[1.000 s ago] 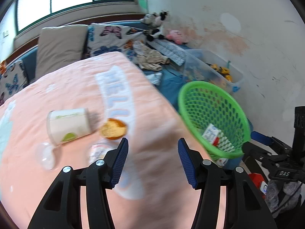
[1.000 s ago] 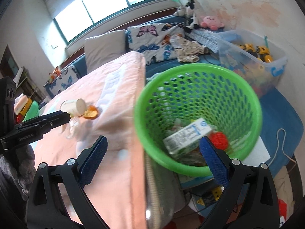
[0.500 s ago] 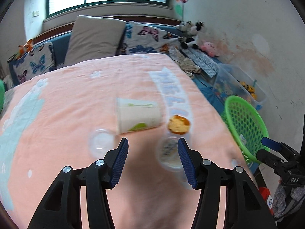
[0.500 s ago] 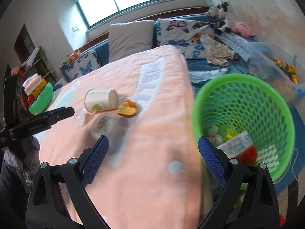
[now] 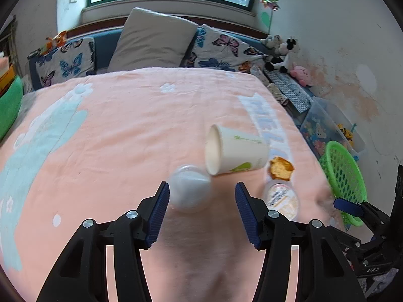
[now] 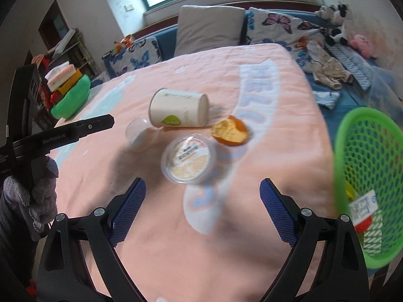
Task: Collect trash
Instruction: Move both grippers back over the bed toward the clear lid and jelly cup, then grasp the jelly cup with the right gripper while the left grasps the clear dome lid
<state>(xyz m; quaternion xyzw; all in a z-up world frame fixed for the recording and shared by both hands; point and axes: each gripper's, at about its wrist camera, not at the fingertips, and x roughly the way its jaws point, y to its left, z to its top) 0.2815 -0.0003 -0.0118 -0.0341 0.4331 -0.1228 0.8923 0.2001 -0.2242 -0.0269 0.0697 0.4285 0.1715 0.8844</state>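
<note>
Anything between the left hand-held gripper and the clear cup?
Nothing visible. The left hand-held gripper is open with the clear cup right ahead of its fingertips, only bare blanket between. The paper cup lies just beyond it.

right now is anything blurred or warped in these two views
Left wrist view: fisheye bends the window frame, clear plastic cup softly smeared. Right wrist view: green basket streaked by motion blur at the edge, paper cup and orange peel slightly soft.

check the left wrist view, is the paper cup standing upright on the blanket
No, the paper cup lies on its side on the pink blanket, its open mouth turned sideways beside the clear plastic cup.
</note>
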